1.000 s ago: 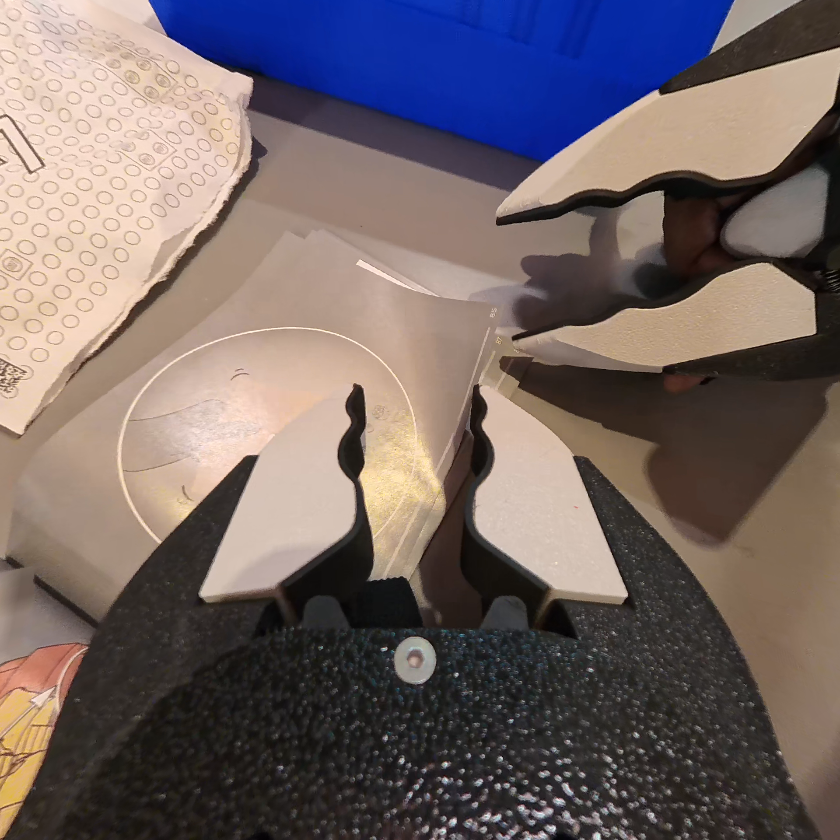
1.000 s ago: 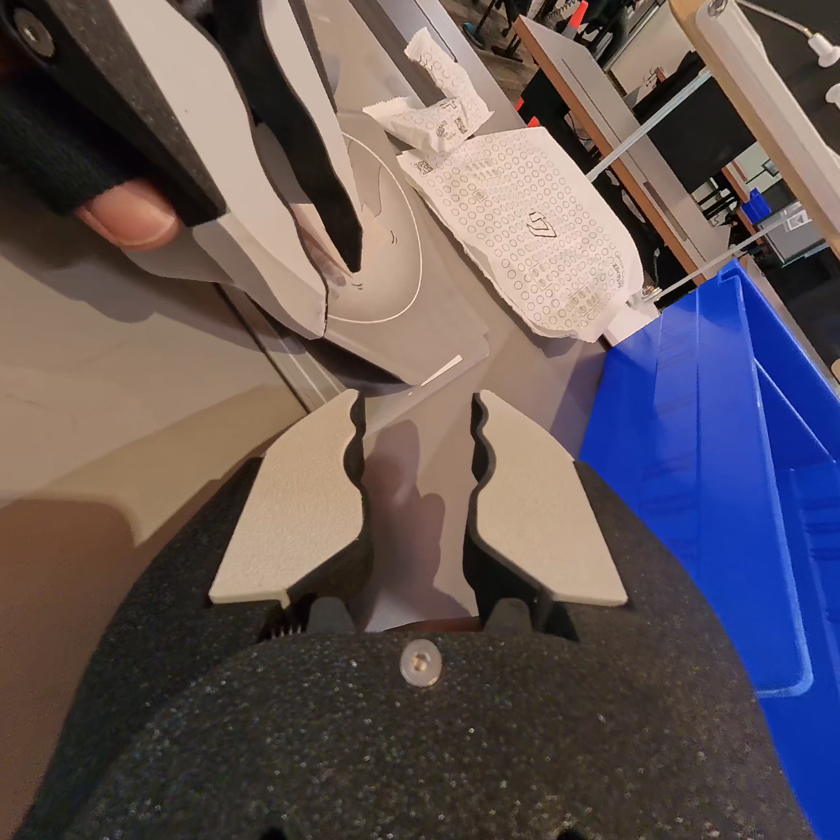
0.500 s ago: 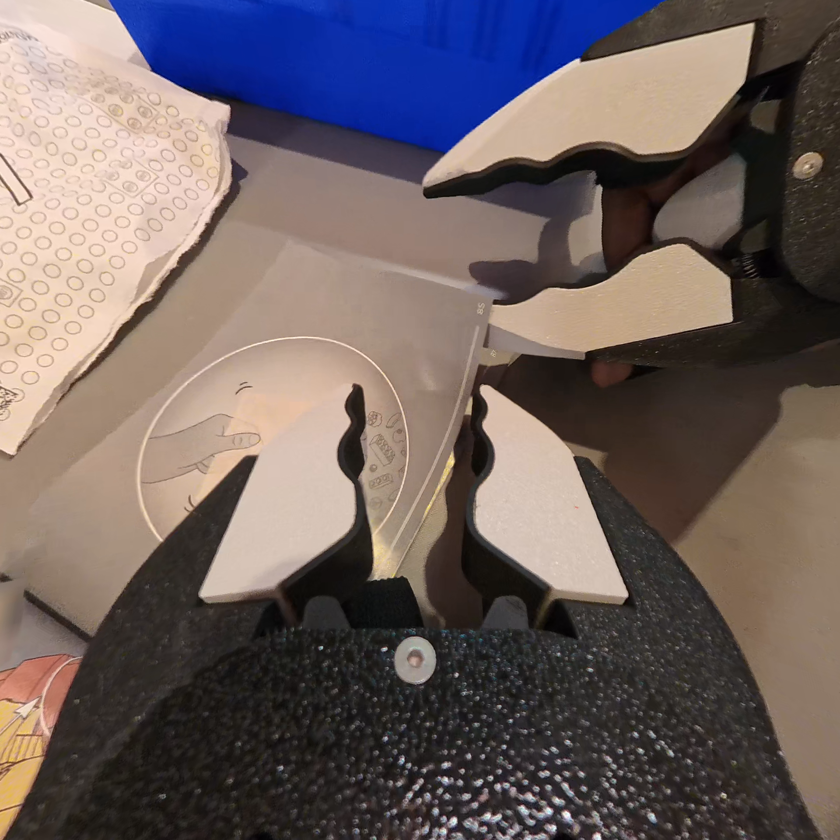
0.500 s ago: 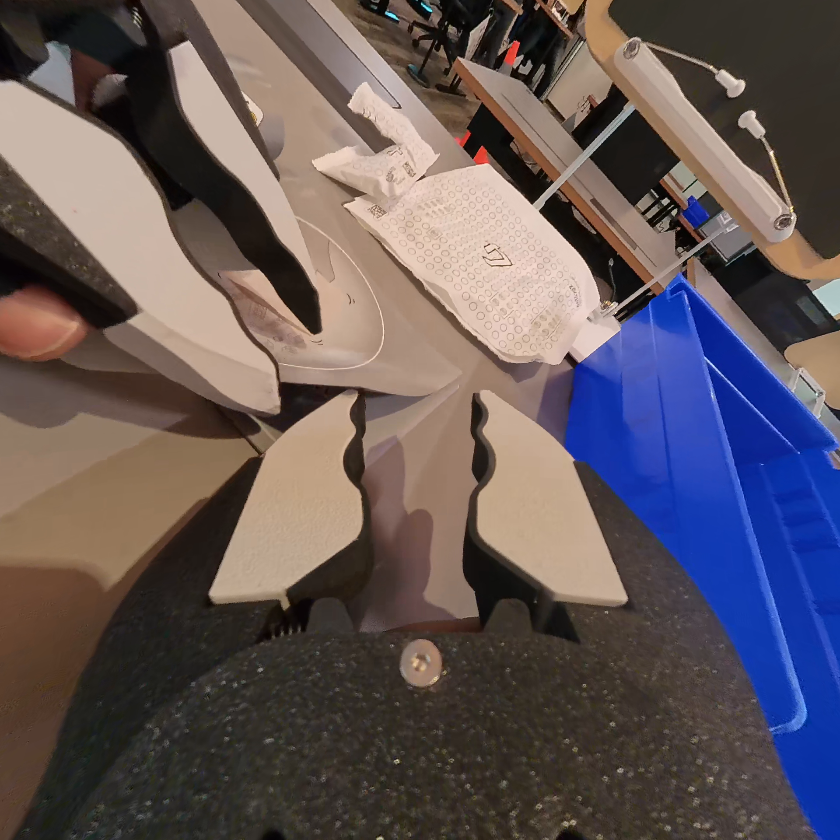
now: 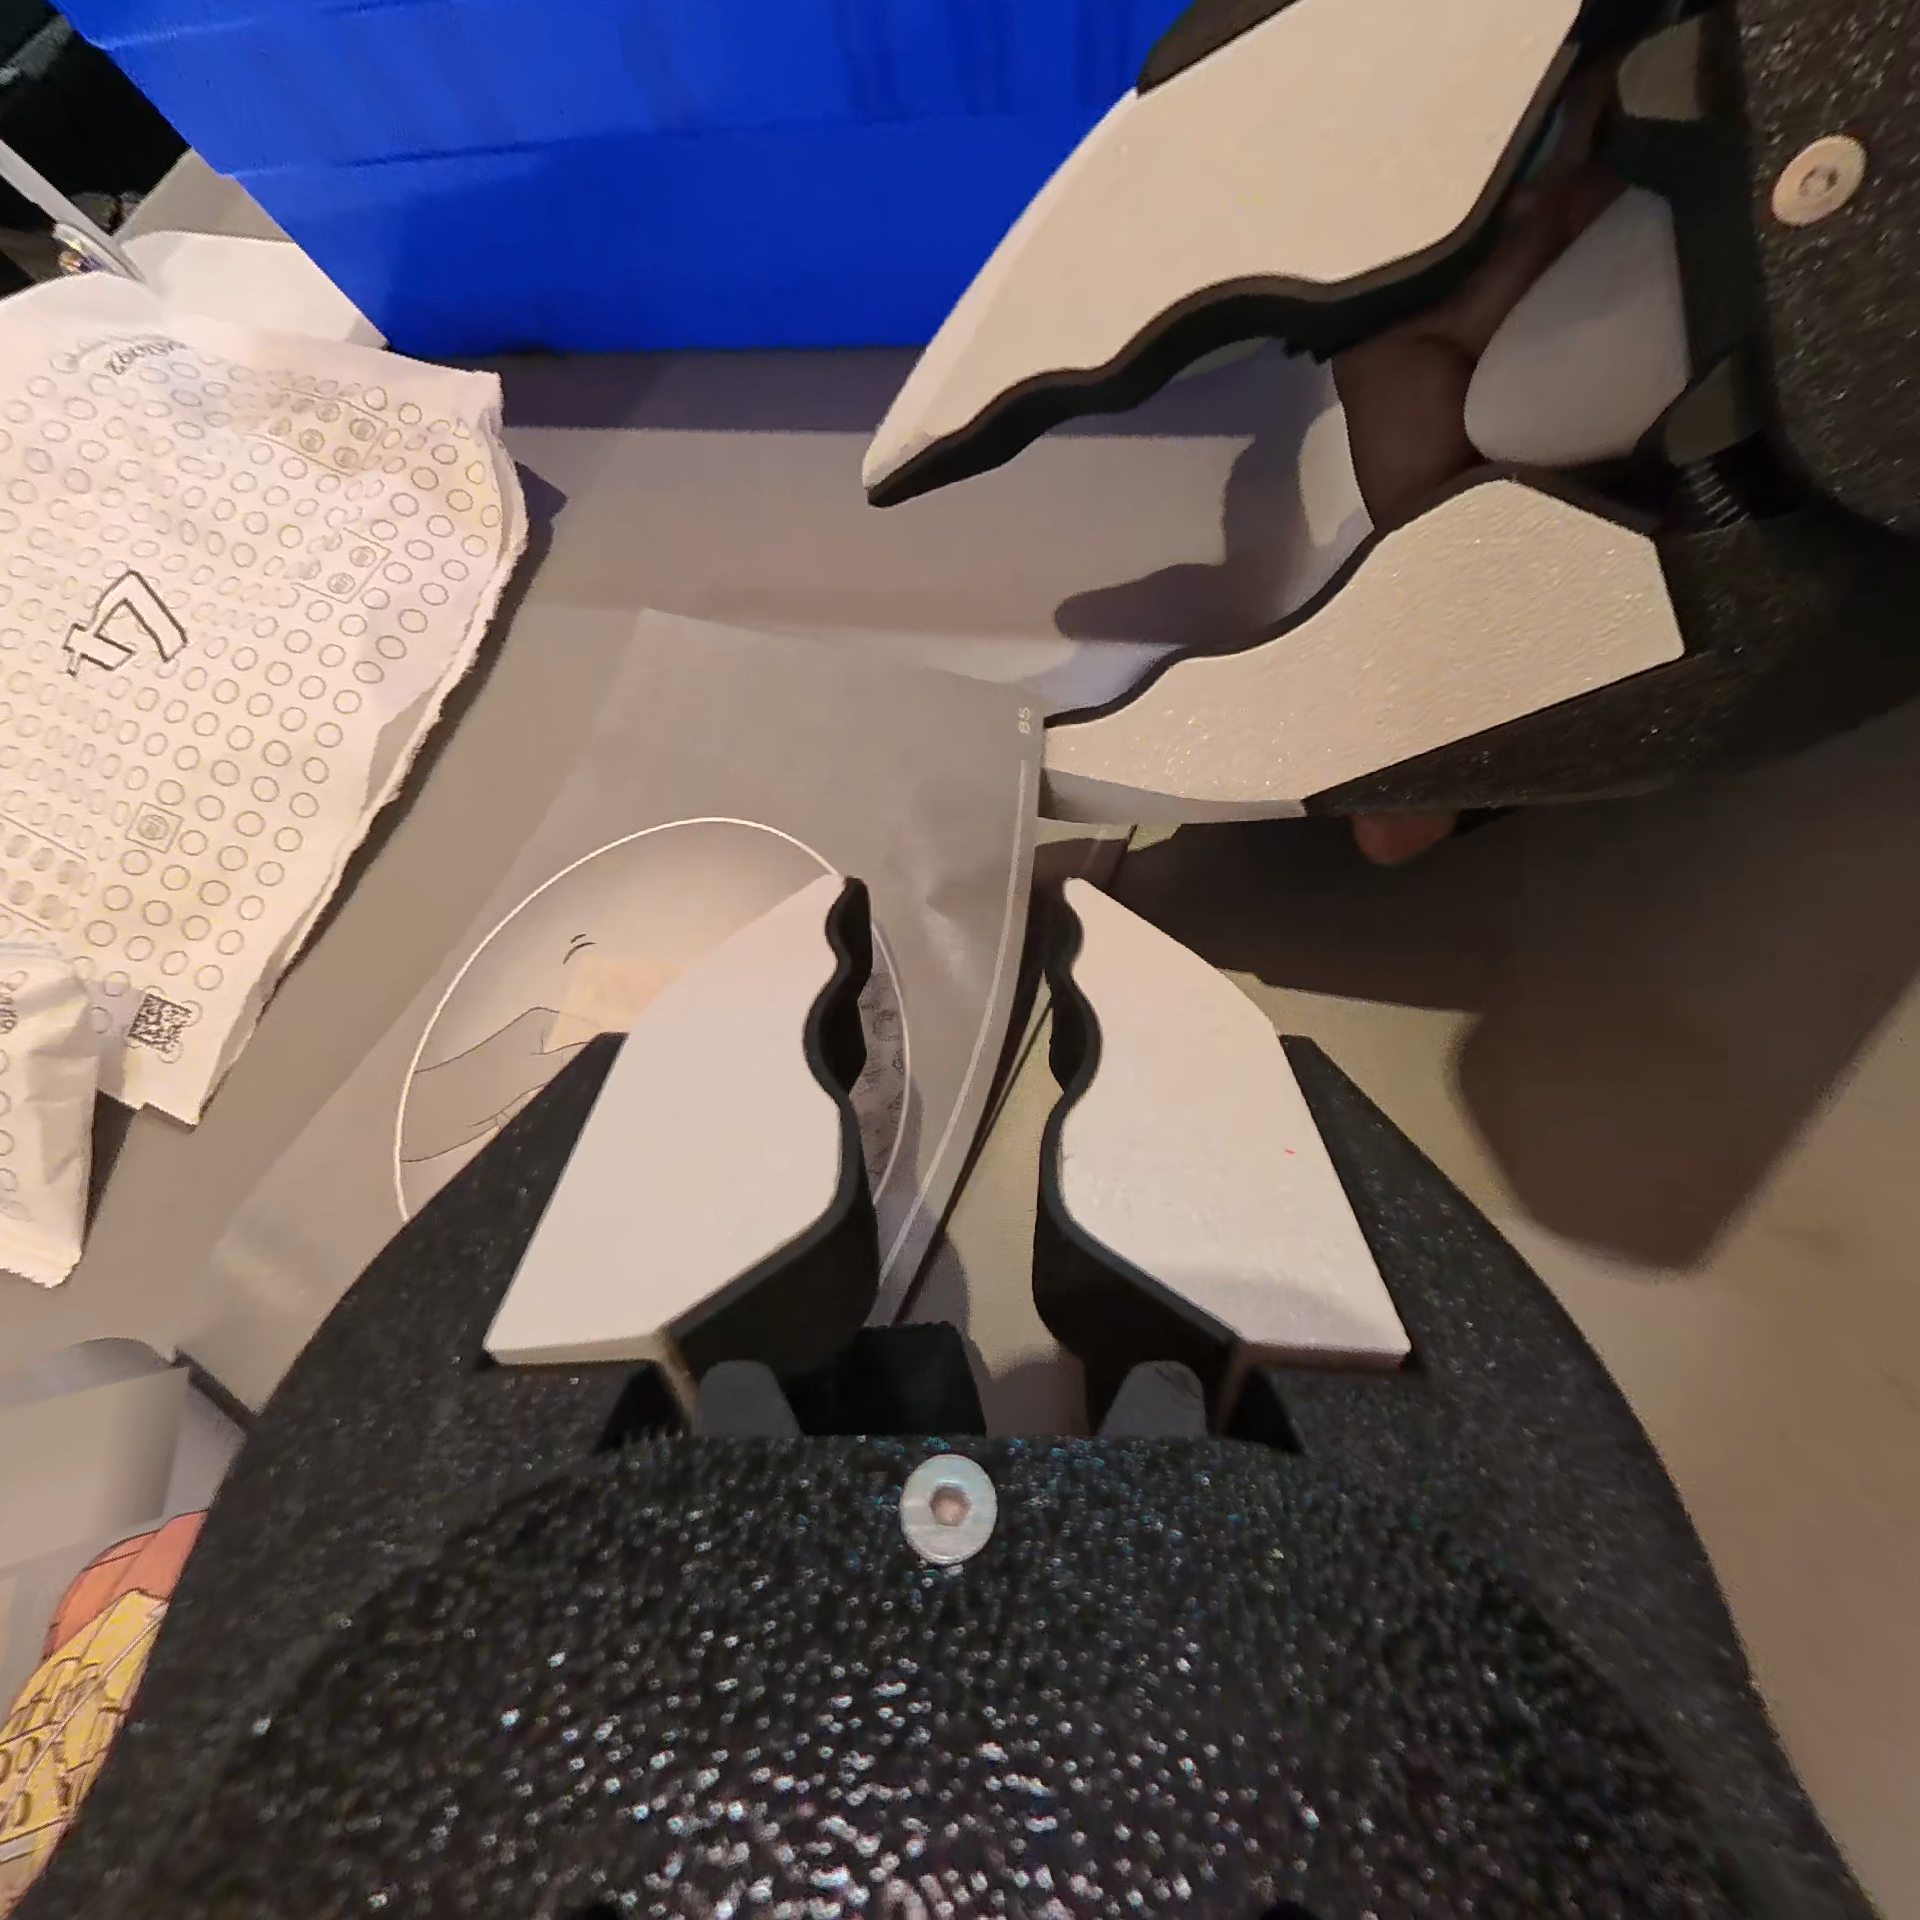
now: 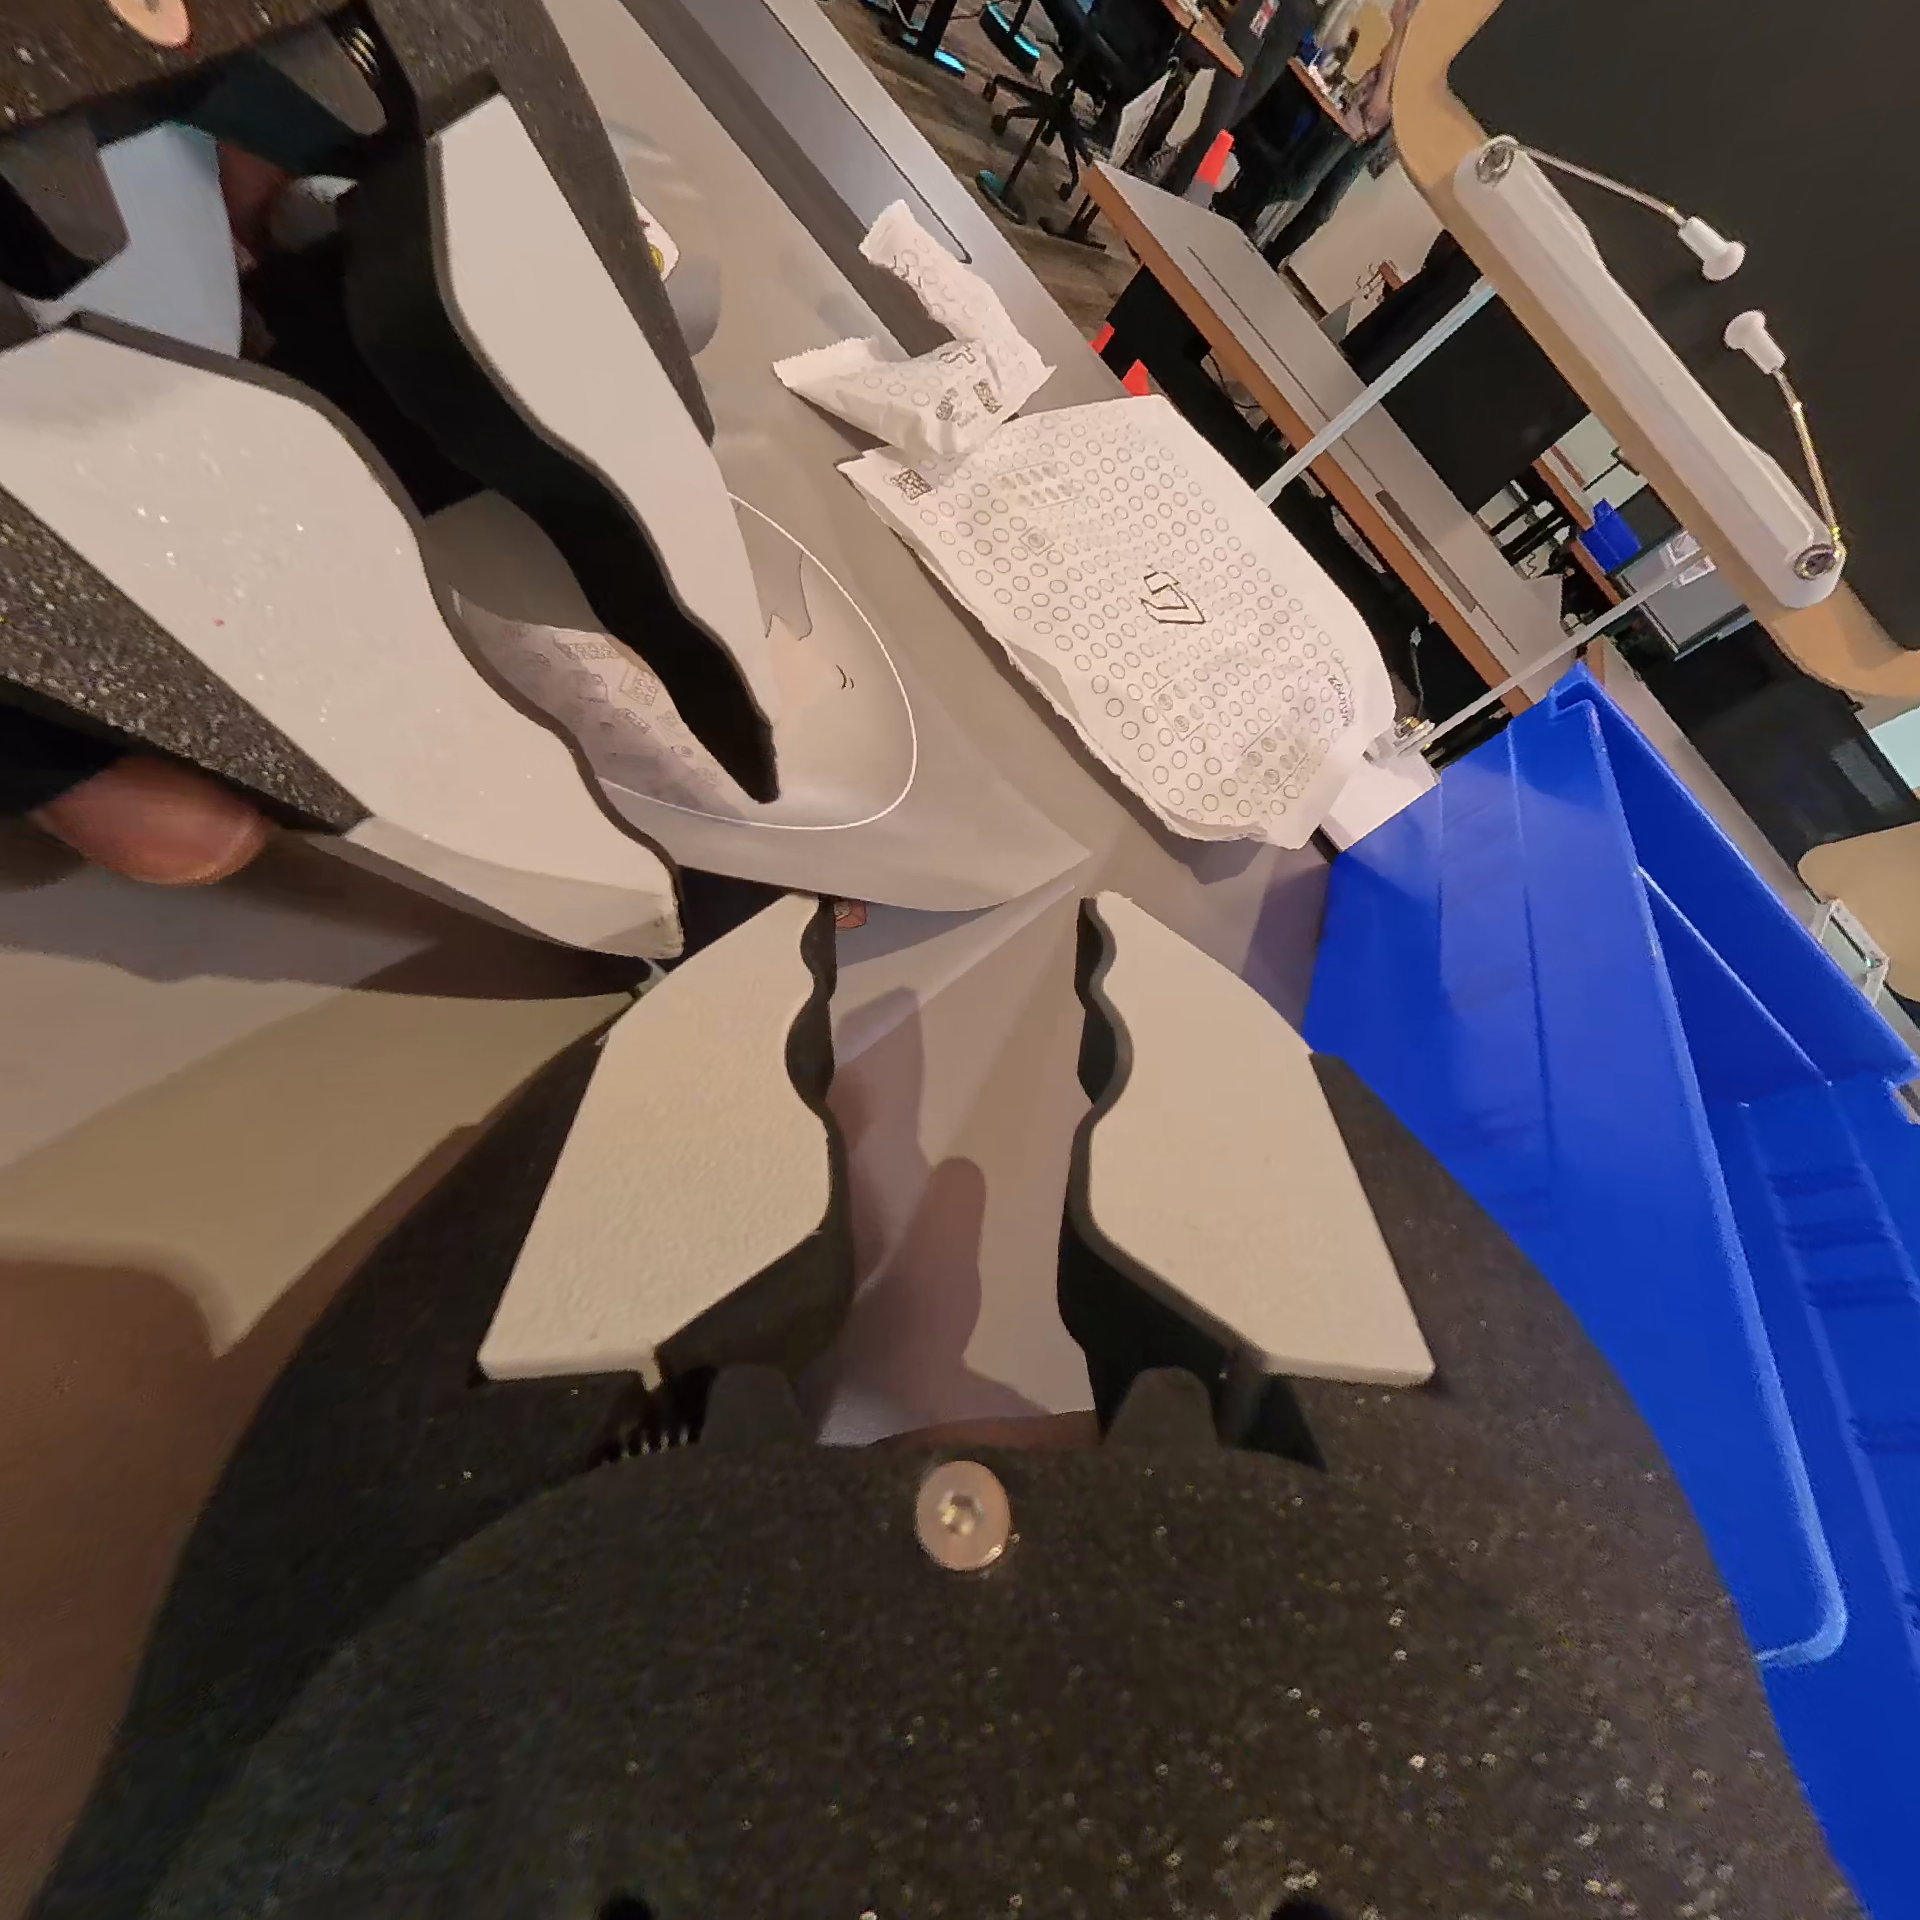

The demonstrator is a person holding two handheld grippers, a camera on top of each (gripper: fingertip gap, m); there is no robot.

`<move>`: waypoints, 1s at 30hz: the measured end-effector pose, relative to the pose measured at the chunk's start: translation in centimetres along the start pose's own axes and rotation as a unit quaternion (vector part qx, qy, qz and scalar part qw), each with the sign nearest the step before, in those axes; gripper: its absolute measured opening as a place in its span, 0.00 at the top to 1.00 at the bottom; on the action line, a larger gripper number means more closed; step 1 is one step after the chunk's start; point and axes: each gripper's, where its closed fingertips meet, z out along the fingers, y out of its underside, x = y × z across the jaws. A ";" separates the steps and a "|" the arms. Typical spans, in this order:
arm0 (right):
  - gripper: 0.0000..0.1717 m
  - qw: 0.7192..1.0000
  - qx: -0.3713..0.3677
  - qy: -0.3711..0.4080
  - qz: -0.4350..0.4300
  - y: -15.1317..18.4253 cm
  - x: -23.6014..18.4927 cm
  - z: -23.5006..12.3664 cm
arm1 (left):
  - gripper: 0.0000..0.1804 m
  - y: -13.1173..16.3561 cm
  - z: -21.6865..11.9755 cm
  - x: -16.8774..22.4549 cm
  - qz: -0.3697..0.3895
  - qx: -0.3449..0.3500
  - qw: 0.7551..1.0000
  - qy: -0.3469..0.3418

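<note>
Straddling the curled right edge of the grey printed page point(image 5: 790, 748), the left gripper point(image 5: 951, 888) has drawn its 2 fingers closer together than in the earlier views. A gap still shows on either side of the sheet, so it grips nothing. The right gripper point(image 6: 945, 904) has moved nearer, its jaws as wide as before and empty. Its lower finger sits just beside the page's far corner, which lifts slightly off the table point(image 5: 1714, 1143). The page lies flat otherwise, with a white circle-patterned paper bag point(image 5: 208, 644) to its left and a blue bin point(image 5: 582, 177) beyond it.
</note>
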 end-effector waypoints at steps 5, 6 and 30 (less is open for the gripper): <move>0.74 1.000 0.001 -0.002 -0.007 0.0 -0.2 0.0 | 0.84 -0.1 -0.1 0.1 0.005 0.009 1.000 -0.002; 0.74 1.000 0.001 -0.002 -0.008 0.0 -0.2 0.0 | 0.84 -0.1 -0.2 0.1 0.004 0.011 1.000 -0.002; 0.75 0.999 0.027 -0.002 -0.019 -0.6 -0.3 -0.5 | 1.00 -2.8 -3.7 -3.6 -0.217 0.173 0.961 -0.010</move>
